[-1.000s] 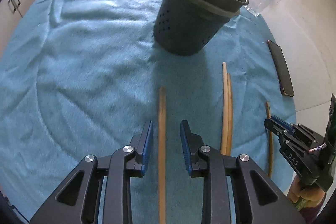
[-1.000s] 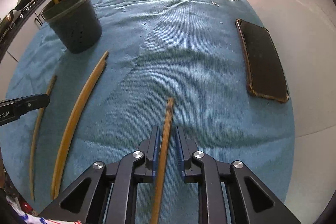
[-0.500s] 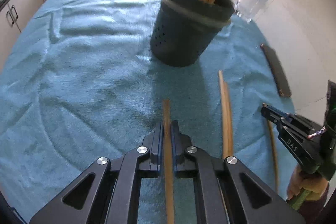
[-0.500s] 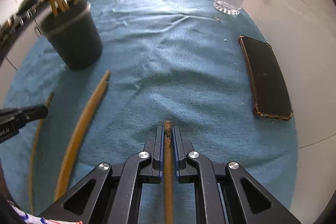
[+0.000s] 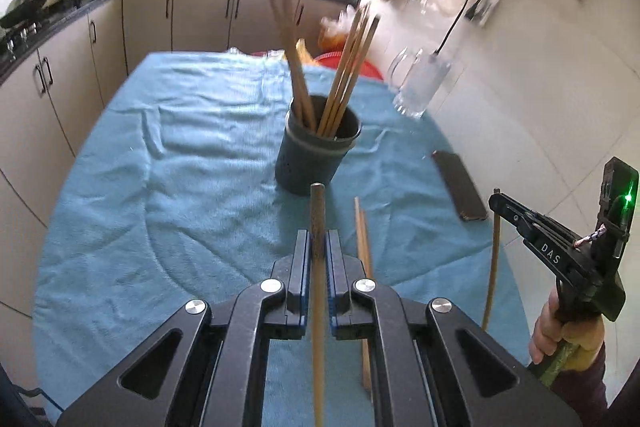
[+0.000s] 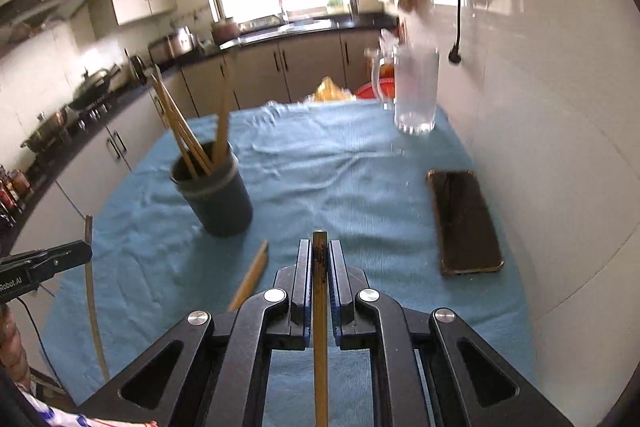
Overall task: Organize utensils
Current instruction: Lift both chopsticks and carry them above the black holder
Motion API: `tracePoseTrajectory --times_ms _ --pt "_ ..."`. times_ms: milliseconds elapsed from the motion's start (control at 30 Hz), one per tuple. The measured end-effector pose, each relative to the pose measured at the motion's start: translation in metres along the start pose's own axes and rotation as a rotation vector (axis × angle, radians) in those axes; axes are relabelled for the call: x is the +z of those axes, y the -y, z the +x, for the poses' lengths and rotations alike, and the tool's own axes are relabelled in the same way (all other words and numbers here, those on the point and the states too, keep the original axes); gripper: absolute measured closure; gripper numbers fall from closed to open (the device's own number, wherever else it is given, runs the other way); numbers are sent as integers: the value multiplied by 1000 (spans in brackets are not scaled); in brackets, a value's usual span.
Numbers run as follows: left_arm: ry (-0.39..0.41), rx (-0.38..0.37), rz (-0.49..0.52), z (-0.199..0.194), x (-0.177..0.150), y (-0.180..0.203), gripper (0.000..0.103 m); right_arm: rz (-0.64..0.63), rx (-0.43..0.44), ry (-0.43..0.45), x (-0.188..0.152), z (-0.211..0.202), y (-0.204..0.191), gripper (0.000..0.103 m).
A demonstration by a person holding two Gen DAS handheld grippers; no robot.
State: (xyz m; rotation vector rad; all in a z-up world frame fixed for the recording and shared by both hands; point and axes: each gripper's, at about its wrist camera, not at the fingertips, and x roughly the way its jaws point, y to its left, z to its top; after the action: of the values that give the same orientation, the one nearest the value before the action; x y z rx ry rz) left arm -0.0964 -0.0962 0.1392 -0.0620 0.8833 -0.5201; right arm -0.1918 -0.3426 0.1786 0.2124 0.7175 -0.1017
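My left gripper (image 5: pixel 318 241) is shut on a wooden stick (image 5: pixel 318 211) and holds it lifted above the blue cloth. My right gripper (image 6: pixel 320 251) is shut on another wooden stick (image 6: pixel 320 291), also lifted. A dark utensil holder (image 5: pixel 318 157) with several wooden sticks stands upright ahead; it also shows in the right wrist view (image 6: pixel 214 197). A pair of wooden sticks (image 5: pixel 363 239) lies on the cloth between the grippers, also in the right wrist view (image 6: pixel 252 275). The right gripper shows in the left wrist view (image 5: pixel 496 201) and the left gripper in the right wrist view (image 6: pixel 80 251), each with its stick.
A black phone (image 6: pixel 464 223) lies at the cloth's right edge, also in the left wrist view (image 5: pixel 460 185). A glass jug (image 6: pixel 412 91) stands at the far right corner. A white wall runs along the right. Kitchen cabinets line the left and back.
Both grippers closed on their sticks and lifted them off the cloth. The views tilted up, so the holder now sits farther away.
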Motion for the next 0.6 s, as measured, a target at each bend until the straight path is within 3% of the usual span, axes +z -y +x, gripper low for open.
tracePoseTrajectory --times_ms 267,600 --pt "106 -6 62 -53 -20 18 96 -33 9 72 -5 -45 -11 96" --pt "165 -18 115 -92 -33 29 96 -77 13 125 -4 -84 -19 96"
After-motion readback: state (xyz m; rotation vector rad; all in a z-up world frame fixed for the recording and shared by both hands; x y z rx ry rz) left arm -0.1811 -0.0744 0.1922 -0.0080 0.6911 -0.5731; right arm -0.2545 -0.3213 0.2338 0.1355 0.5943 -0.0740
